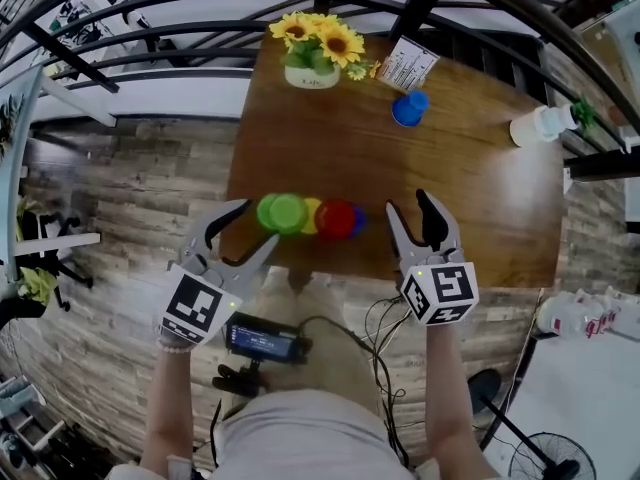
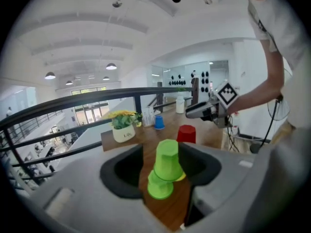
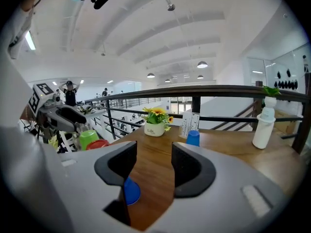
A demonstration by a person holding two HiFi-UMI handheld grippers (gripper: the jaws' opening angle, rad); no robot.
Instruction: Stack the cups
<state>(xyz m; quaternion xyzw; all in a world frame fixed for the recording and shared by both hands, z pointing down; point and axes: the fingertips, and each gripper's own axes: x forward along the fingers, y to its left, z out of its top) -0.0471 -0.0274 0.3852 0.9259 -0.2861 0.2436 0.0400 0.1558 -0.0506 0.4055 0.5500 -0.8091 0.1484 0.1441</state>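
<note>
- Holding both grippers at the near edge of the tabletop (image 1: pixel 350 153), we see the left gripper (image 1: pixel 258 223) and the right gripper (image 1: pixel 406 203) with jaws apart, pressing nothing.
- Between them, two green cups (image 1: pixel 281 213), a yellow cup (image 1: pixel 312 216), a red cup (image 1: pixel 335 218) and a blue cup (image 1: pixel 359 220) stand close together in a row.
- Near the far edge we see a second blue cup (image 1: pixel 409 109), beside a flower pot (image 1: pixel 312 76).

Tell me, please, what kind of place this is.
Probably an upper gallery in a large office or showroom building. A wooden table stands by a black railing, a lower floor shows beyond it, and round lamps light a high white ceiling.
</note>
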